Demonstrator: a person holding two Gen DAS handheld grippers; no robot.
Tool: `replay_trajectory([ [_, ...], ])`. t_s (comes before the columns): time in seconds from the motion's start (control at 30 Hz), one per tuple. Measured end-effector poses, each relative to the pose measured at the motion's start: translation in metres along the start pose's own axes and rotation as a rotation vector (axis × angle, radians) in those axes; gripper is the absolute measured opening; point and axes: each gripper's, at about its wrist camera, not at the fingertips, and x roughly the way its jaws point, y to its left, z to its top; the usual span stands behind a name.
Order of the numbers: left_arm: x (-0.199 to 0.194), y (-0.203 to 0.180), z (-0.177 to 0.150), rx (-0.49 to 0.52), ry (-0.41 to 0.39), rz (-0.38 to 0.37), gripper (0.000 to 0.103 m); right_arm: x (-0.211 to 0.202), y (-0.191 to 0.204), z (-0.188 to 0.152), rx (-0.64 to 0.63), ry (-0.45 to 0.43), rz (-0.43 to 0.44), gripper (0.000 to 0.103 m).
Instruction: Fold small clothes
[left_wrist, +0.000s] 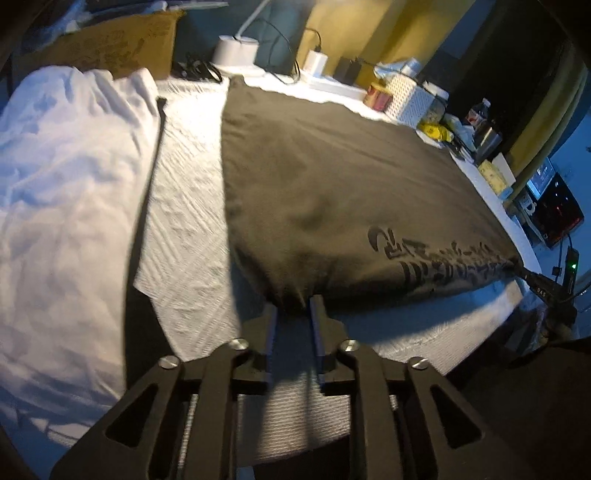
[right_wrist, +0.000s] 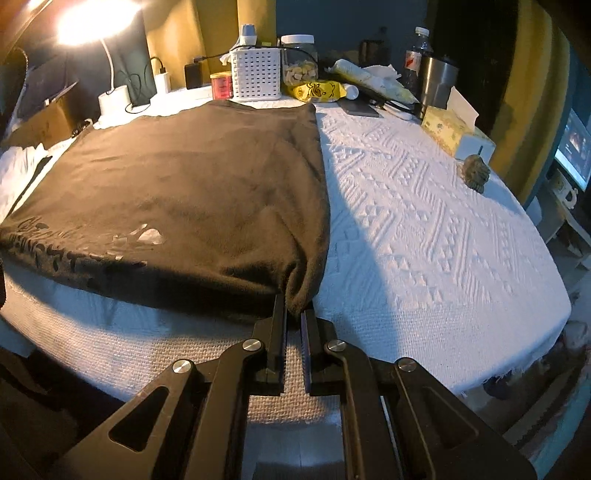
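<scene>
A dark brown folded garment with black lettering lies on the white textured tablecloth. My left gripper is at its near left corner. The jaws stand a small gap apart, with the bunched corner between the tips and no clear squeeze on it. In the right wrist view the garment fills the left half. My right gripper is shut on its near right corner, which rises slightly off the cloth. In the left wrist view the right gripper shows at the far corner.
A heap of white clothes lies left of the garment. Along the back edge stand a lamp base, a red tin, a white basket, a steel tumbler and a tissue box. A small brown object sits at the right.
</scene>
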Motion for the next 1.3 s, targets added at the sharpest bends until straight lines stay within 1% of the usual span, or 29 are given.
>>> replay_trajectory([
  [0.03,-0.004,0.002,0.002,-0.002,-0.02,0.007,0.038,0.001,-0.001,0.001,0.002,0.007,-0.005,0.007],
  [0.07,-0.009,0.006,0.003,-0.008,-0.042,0.012,0.044,0.0,-0.002,0.002,0.005,0.012,-0.003,0.007],
  [0.1,-0.013,0.008,0.006,-0.019,-0.062,0.012,0.054,-0.001,-0.003,0.002,0.014,0.012,0.006,0.007],
  [0.13,-0.018,0.012,0.009,-0.037,-0.091,0.007,0.06,-0.002,-0.005,0.002,0.021,0.013,0.012,0.007],
  [0.2,-0.022,0.018,0.014,-0.057,-0.13,0.004,0.064,-0.005,-0.008,0.003,0.041,0.018,0.02,0.009],
  [0.27,-0.017,0.022,0.021,-0.061,-0.137,0.019,0.064,-0.008,-0.011,0.004,0.051,0.014,0.01,0.011],
  [0.33,-0.006,0.023,0.03,-0.06,-0.121,0.051,0.064,-0.011,-0.016,0.006,0.064,0.006,-0.002,0.012],
  [0.37,0.0,0.024,0.034,-0.061,-0.115,0.068,0.064,-0.012,-0.017,0.007,0.07,0.002,-0.006,0.017],
  [0.4,0.007,0.025,0.038,-0.06,-0.111,0.081,0.064,-0.014,-0.018,0.008,0.074,-0.003,-0.015,0.026],
  [0.47,0.016,0.026,0.044,-0.05,-0.103,0.094,0.064,-0.016,-0.022,0.01,0.088,-0.016,-0.031,0.035],
  [0.5,0.021,0.025,0.048,-0.041,-0.1,0.1,0.064,-0.017,-0.024,0.013,0.1,-0.023,-0.035,0.038],
  [0.6,0.031,0.024,0.057,-0.008,-0.087,0.115,0.064,-0.015,-0.026,0.019,0.121,-0.033,-0.046,0.039],
  [0.73,0.043,0.024,0.07,0.035,-0.065,0.103,0.064,-0.008,-0.024,0.03,0.154,-0.042,-0.046,0.039],
  [1.03,0.07,0.032,0.103,0.077,-0.004,0.077,0.064,0.019,-0.012,0.062,0.201,-0.047,-0.057,0.039],
  [1.13,0.079,0.032,0.114,0.108,0.014,0.083,0.064,0.028,-0.014,0.073,0.218,-0.049,-0.053,0.039],
  [1.3,0.09,0.028,0.127,0.135,0.01,0.101,0.063,0.042,-0.018,0.097,0.197,-0.05,-0.053,0.039],
])
